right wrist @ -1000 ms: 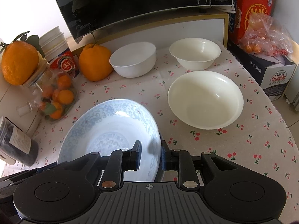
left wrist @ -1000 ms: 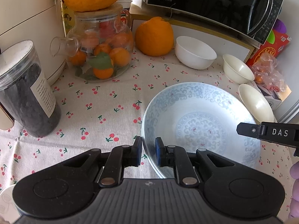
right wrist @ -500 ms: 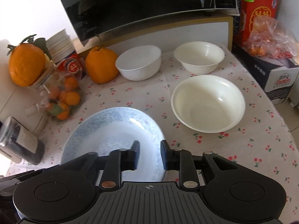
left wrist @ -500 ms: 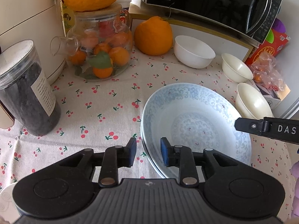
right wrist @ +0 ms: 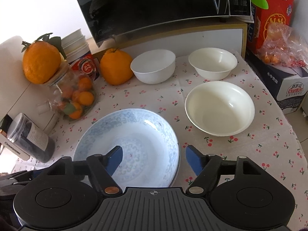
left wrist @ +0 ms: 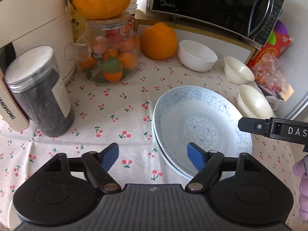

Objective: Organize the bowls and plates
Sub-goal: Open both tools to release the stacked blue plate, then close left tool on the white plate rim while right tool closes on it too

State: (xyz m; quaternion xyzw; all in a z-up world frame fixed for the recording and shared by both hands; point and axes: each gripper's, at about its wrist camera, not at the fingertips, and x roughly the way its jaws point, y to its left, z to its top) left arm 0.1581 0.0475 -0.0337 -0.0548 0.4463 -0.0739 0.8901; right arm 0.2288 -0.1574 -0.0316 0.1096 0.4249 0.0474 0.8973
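A blue-patterned plate [left wrist: 202,127] [right wrist: 134,138] lies on the cherry-print cloth, stacked on a second plate whose rim shows under it. My left gripper [left wrist: 153,155] straddles its left rim, and my right gripper [right wrist: 154,156] straddles its right rim. Both pairs of jaws are opening, and the blue pads stand clear of the rim. A finger [left wrist: 269,128] of the right gripper reaches over the plate's far side. Behind stand a white bowl [right wrist: 153,67], a small cream bowl [right wrist: 212,63] and a wider cream bowl [right wrist: 219,107].
A glass jar of small oranges [left wrist: 107,57] with a big orange on its lid, another big orange [left wrist: 158,40] and a dark canister [left wrist: 40,92] stand at the left. A microwave [left wrist: 211,5] is at the back. A red box [right wrist: 273,17] and a fruit bag sit right, by the table edge [right wrist: 294,134].
Both grippers were shut on the plate's rims and have opened wide, letting it go. The plate has settled a little lower onto the one beneath.
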